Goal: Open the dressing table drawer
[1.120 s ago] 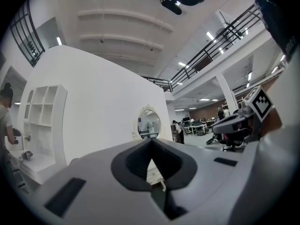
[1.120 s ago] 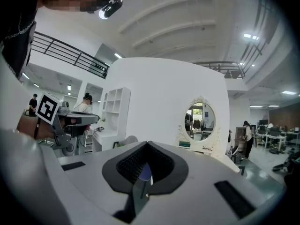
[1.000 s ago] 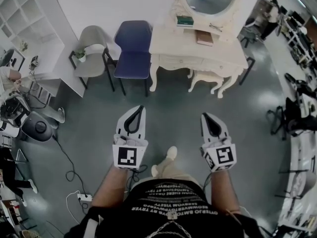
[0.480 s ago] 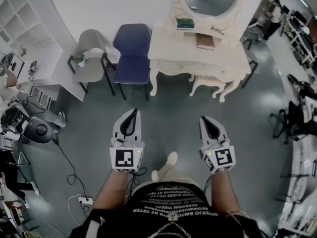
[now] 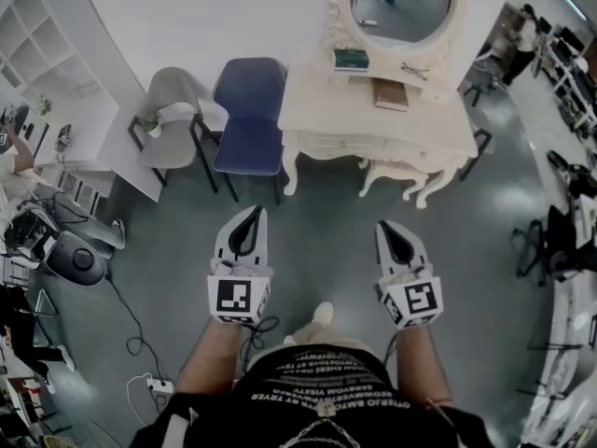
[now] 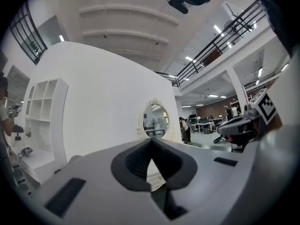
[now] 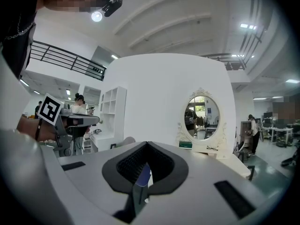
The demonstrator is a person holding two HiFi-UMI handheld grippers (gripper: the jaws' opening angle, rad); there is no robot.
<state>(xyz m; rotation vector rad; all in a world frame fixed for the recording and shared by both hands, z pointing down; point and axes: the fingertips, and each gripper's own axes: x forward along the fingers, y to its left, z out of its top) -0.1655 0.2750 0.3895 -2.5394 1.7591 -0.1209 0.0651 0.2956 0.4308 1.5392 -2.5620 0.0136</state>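
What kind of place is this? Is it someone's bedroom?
Probably not. It looks like a big workshop or office hall with a pretend bedroom corner: a dressing table and oval mirror stand against a free-standing white wall, with work desks and floor cables around.

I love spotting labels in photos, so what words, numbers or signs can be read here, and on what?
On the shirt: rows of white letters, upside down from above, too blurred to read.
On the left gripper and right gripper: black-and-white square patterns on their cubes, no words.
On the green book and brown book on the dressing table: print too small to read.
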